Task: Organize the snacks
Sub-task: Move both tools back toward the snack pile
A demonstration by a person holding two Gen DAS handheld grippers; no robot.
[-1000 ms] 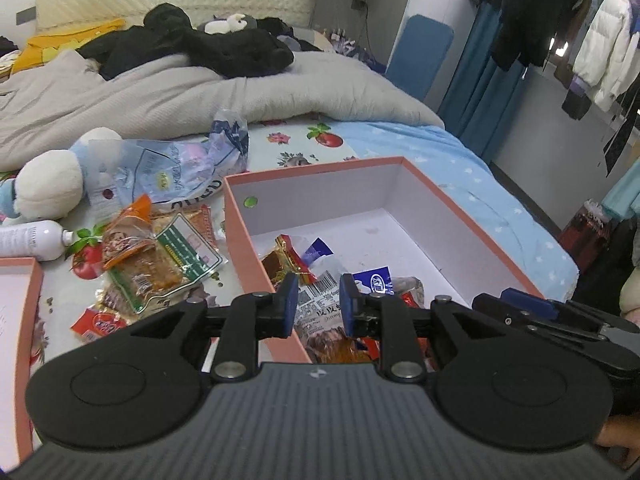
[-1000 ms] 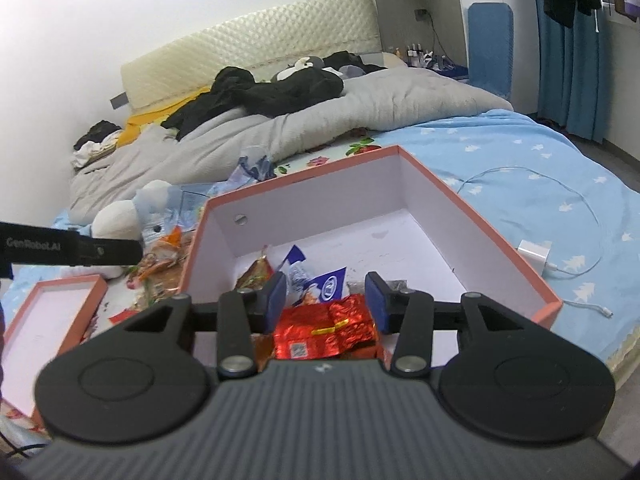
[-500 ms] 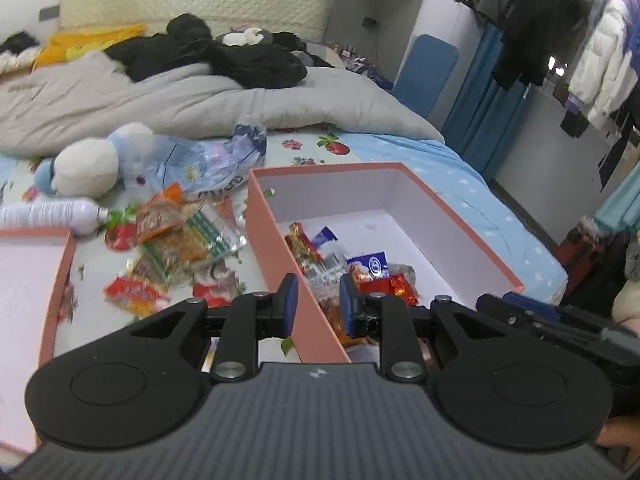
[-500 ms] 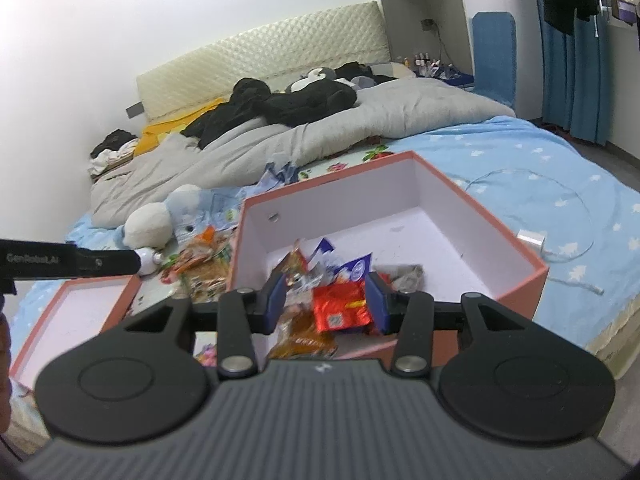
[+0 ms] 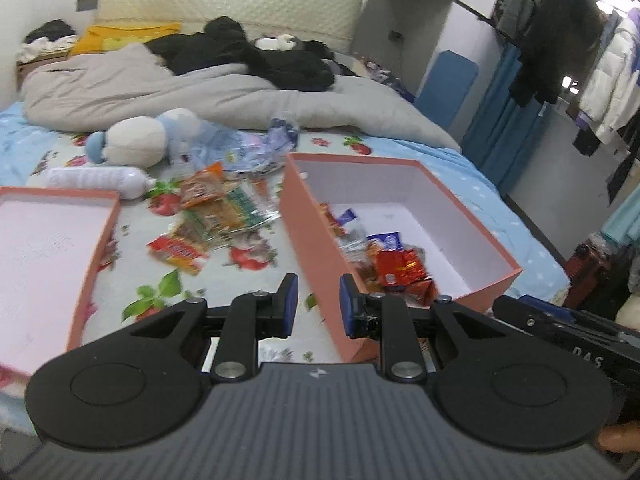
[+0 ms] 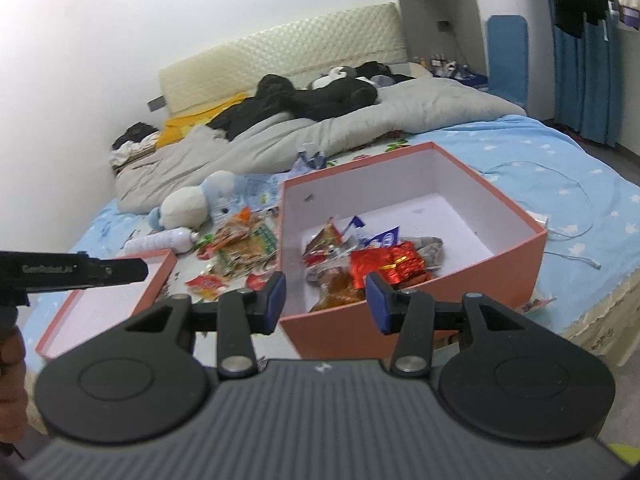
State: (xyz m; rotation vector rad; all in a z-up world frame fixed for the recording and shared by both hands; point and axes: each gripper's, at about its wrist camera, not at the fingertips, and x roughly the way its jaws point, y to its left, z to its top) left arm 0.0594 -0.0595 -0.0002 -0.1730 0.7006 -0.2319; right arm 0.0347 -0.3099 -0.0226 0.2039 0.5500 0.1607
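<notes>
left gripper point(image 5: 313, 304): fingers apart, empty | right gripper point(image 6: 325, 300): fingers apart, empty | snacks point(image 6: 386, 266) inside box point(image 6: 496, 276); loose packets point(image 5: 218, 216) left of box

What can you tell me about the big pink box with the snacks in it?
The box is a deep rectangular carton, salmon-pink outside and white inside, with stiff straight walls and no lid on. It sits flat on the bed sheet. Snack packets are heaped in its near corner, a shiny red one on top; the rest of the floor is bare. Neither gripper touches it.
</notes>
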